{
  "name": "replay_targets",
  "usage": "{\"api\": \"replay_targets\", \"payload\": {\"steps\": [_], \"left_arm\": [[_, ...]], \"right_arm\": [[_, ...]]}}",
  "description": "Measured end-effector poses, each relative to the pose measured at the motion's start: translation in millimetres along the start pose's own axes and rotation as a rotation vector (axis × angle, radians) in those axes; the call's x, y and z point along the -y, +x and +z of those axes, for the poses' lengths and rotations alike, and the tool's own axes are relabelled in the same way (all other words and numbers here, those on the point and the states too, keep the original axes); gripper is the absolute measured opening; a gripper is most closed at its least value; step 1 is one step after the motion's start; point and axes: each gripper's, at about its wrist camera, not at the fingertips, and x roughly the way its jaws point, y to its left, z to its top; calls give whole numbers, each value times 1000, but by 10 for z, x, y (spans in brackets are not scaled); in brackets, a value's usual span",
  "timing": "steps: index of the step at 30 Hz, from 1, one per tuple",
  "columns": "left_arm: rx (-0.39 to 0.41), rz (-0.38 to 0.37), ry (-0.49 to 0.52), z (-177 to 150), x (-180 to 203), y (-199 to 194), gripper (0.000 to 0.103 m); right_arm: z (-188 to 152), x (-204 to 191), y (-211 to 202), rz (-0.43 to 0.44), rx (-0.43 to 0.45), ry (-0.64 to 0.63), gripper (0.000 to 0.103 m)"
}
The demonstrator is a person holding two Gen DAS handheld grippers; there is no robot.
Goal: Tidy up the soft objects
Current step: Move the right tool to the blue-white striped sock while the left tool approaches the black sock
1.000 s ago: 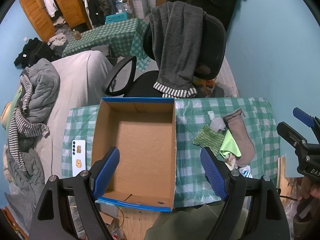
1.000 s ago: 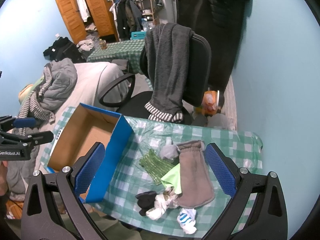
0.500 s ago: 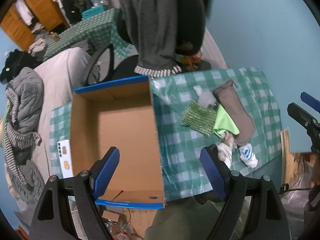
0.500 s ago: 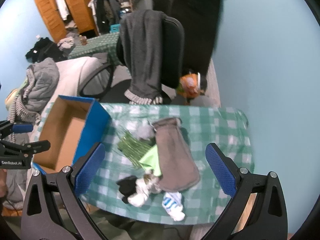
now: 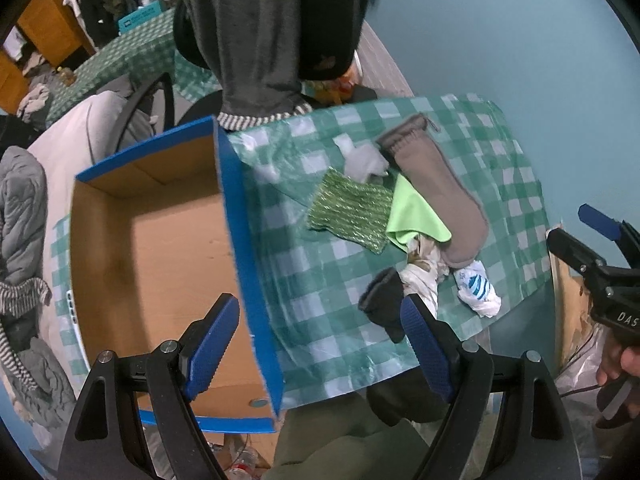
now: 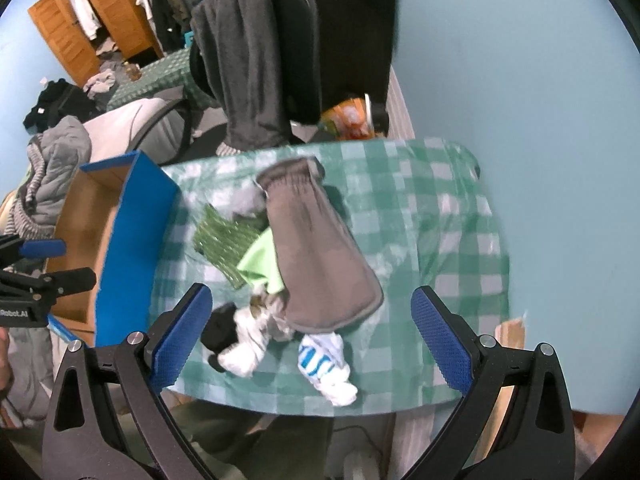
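On the table point(image 6: 448, 216), covered with a green checked cloth, the soft things lie in a heap just right of the open blue cardboard box point(image 5: 236, 216): a long brown sock point(image 6: 316, 252) draped over a lime-green cloth point(image 6: 260, 260), a green glittery piece point(image 6: 220, 236) beside them, and a black sock point(image 6: 220, 328), a crumpled white cloth point(image 6: 252, 344) and a blue-and-white sock point(image 6: 324, 364) at the near edge. The left gripper point(image 5: 320, 348) hangs above the box's right wall with its jaws wide apart and nothing between them. The right gripper point(image 6: 308, 332) hovers over the near end of the heap, its jaws likewise spread wide and empty.
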Motion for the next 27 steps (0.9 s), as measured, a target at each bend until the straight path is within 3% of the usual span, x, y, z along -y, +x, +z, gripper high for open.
{"api": "replay_targets", "payload": {"steps": [11,27], "left_arm": [[-79,-19,-5,-93,211,485,84],[-177,-19,-57,-202,312,1112,84]], "right_arm": [[-390,220,467,-9,-71,28,100],[-699,237,1026,-11,-202,-81,100]]}}
